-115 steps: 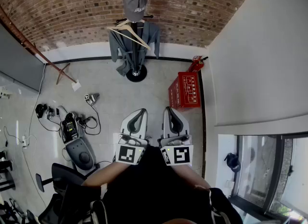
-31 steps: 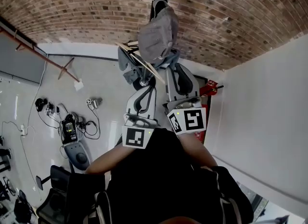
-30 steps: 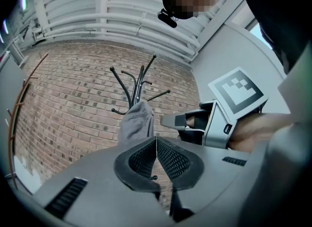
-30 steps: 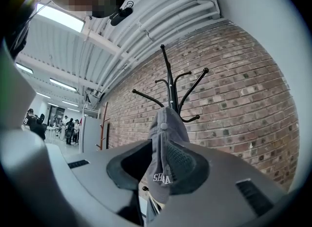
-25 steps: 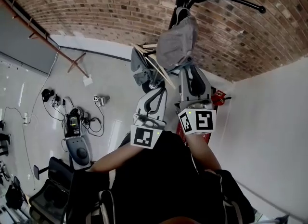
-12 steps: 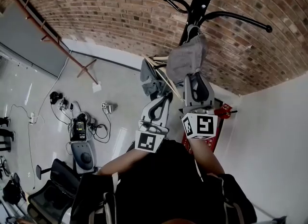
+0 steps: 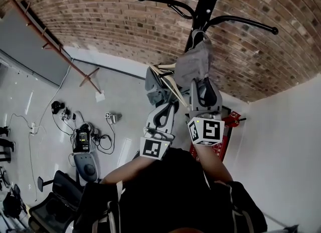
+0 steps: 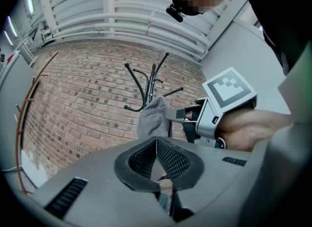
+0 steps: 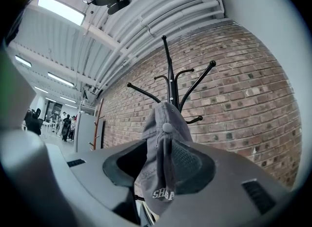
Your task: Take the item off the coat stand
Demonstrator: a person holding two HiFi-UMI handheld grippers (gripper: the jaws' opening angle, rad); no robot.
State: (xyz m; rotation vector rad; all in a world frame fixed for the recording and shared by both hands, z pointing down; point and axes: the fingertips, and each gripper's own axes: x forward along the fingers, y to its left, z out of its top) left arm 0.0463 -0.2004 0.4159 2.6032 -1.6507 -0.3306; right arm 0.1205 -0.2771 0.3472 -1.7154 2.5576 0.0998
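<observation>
A grey cap [image 7: 193, 64] hangs on a hook of the black coat stand [image 7: 205, 1], in front of the brick wall. My right gripper [image 7: 201, 81] is raised to the cap's lower edge. In the right gripper view the cap [image 9: 161, 123] hangs down between the jaws of the right gripper [image 9: 165, 148]. Those jaws are opening and stand wide on either side of the cloth. My left gripper [image 7: 168, 105] is lower and to the left, shut and empty. In its own view the left gripper [image 8: 156, 139] points at the cap [image 8: 152, 118].
A wooden hanger [image 7: 168, 81] and a grey jacket [image 7: 153, 84] hang lower on the stand, just left of the right gripper. A red crate [image 7: 220, 146] stands by the white wall. Cables and devices [image 7: 83, 139] lie on the floor at left, with an office chair [image 7: 62, 197] nearer.
The stand has come much closer. My right gripper rose to the cap and now has it between its jaws. The left gripper stayed lower and shut.
</observation>
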